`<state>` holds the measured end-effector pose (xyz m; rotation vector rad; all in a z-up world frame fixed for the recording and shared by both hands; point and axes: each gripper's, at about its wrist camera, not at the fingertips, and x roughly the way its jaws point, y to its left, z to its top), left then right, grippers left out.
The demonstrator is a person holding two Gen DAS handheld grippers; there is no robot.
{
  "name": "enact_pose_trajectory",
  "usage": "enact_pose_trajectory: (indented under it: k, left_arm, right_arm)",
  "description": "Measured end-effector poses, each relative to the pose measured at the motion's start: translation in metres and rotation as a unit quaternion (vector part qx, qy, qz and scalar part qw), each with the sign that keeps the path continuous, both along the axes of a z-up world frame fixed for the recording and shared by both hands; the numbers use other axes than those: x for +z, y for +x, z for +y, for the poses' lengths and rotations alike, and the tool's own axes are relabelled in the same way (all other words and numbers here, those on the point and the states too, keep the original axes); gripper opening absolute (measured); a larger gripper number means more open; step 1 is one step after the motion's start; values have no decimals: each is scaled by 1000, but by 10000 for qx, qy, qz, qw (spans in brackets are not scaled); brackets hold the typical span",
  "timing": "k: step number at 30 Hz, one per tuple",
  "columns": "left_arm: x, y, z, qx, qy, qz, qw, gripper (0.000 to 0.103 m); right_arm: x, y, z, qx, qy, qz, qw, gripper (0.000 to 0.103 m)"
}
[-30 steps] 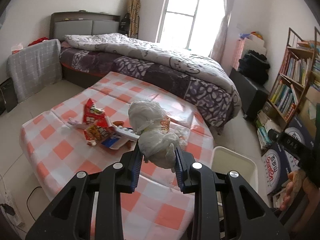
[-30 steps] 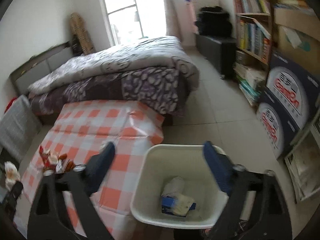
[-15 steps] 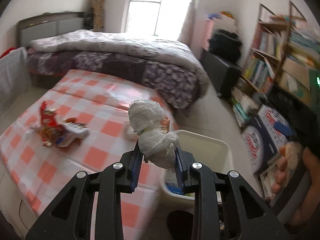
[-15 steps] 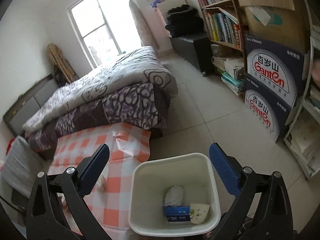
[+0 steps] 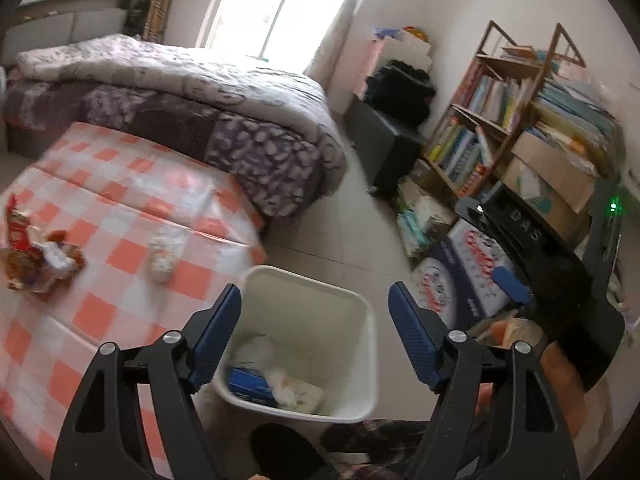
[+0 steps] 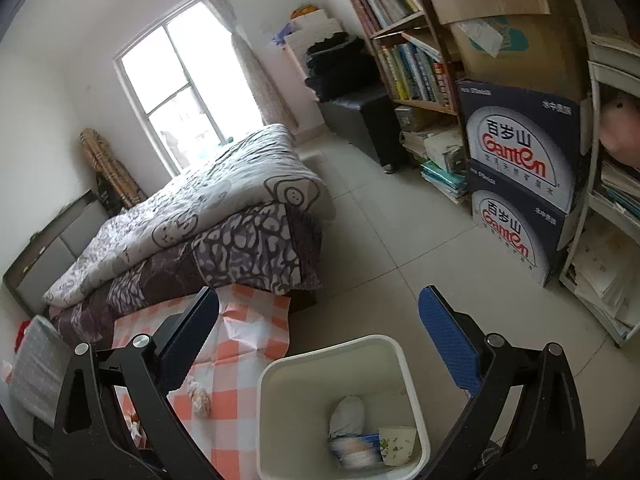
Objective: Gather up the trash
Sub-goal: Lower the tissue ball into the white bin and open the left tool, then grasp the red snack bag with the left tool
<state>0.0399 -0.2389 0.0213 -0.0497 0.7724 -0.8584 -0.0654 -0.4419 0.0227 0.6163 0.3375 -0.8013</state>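
Bedroom floor tiles, a quilted bed (image 5: 168, 92) and a crowded bookshelf (image 5: 492, 120) frame a low table under an orange-checked cloth (image 5: 100, 200), with a white bin (image 5: 362, 360) on the floor just beside its corner.

Left gripper (image 5: 316, 334) hangs over the bin, jaws wide and empty; they have just been opening, and nothing sits between them now. Directly below and ahead of its fingertips, inside the bin, lie a white crumpled bag (image 5: 294, 390), a blue carton (image 5: 248, 384) and a pale wad (image 5: 256, 350).

Right gripper (image 6: 318, 334) is also spread wide with nothing in it, the bin (image 6: 404, 364) just below its tips.

Judged from this, a drop into the bin is done and the step in hand is the turn back for more. Trash remains on the cloth, off to the left of the left gripper: a heap of red snack wrappers (image 5: 36, 248) well away, and a small crumpled wrapper (image 5: 164, 252) nearer, between that heap and the bin.

That nearer wrapper lies with its long axis running away from the gripper, toward the bed, though blur hides its ends. Next move calls for swinging left, lowering open jaws across its narrow width, and closing gently on soft, crushable material.
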Motion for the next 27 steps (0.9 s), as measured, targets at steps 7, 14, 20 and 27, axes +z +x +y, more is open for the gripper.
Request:
enact_pose_trajectory:
  k: [7, 14, 20, 27]
  left_arm:
    - [1, 30, 55, 965, 800, -553, 9906, 81]
    - [-27, 102, 119, 2002, 1433, -165, 9691, 82]
    - [-84, 180, 161, 1990, 2681, 344, 9420, 82]
    - [-134, 236, 186, 1517, 3437, 193, 9266, 81]
  right_arm:
    - [16, 43, 47, 1016, -362, 361, 9935, 96]
    - [45, 103, 107, 2095, -636, 568, 9741, 96]
    - [12, 144, 136, 2646, -847, 1063, 9547, 96]
    - [-23, 194, 155, 3336, -817, 1807, 9216, 96]
